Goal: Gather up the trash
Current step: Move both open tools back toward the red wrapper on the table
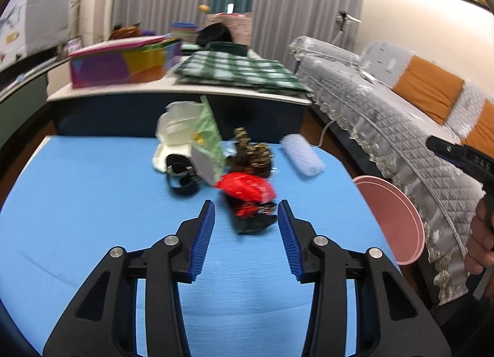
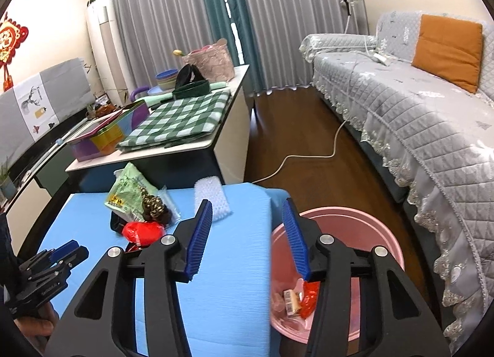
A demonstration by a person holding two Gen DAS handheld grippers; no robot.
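A trash pile lies on the blue table: a red wrapper, a brown-gold wrapper, a green snack packet, a white plastic piece, a black item and a bubble-wrap roll. My left gripper is open; the red wrapper's dark lower end lies between its fingertips, untouched by the pads. My right gripper is open and empty, straddling the table's right edge and the pink bin. The bin holds a red wrapper and a small box.
A side table behind bears a green checked cloth and a colourful tin. A grey-covered sofa with an orange cushion fills the right. A white cable crosses the wood floor. A hand holds the right gripper.
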